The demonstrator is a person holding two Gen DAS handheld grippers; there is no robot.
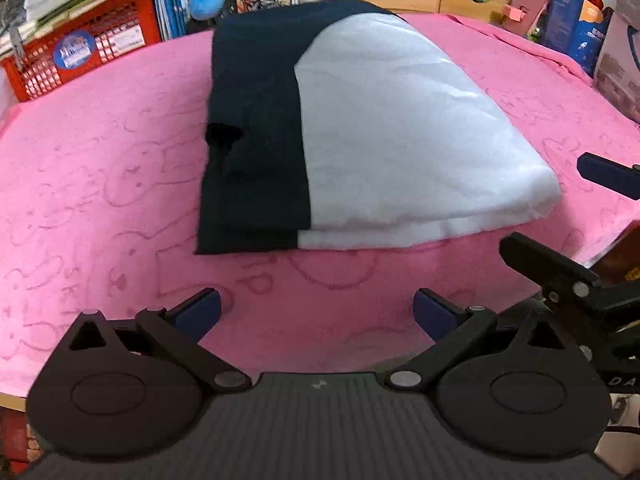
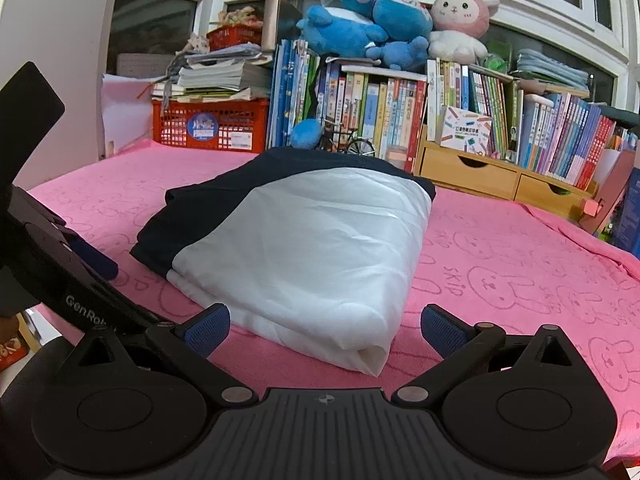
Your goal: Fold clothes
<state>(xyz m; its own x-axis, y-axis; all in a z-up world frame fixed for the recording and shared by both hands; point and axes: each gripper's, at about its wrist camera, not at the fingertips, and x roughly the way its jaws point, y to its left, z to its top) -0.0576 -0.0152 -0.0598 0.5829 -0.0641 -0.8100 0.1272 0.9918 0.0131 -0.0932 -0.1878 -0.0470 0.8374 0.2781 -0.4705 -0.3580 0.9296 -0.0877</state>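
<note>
Both grippers, left (image 1: 317, 312) and right (image 2: 325, 330), gape empty before the folded navy-and-white garment (image 2: 304, 240) on pink rabbit-print cloth (image 2: 520, 272); its underside stays hidden.

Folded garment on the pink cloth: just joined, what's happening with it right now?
A person holds a gripper in each hand over a table covered with a pink bunny-print cloth. A dark navy and white garment lies on it, folded into a compact rectangle. Neither gripper touches it: the left gripper and right gripper are both open, just short of the garment's near edge, holding nothing. The fold looks finished or nearly so.
</note>
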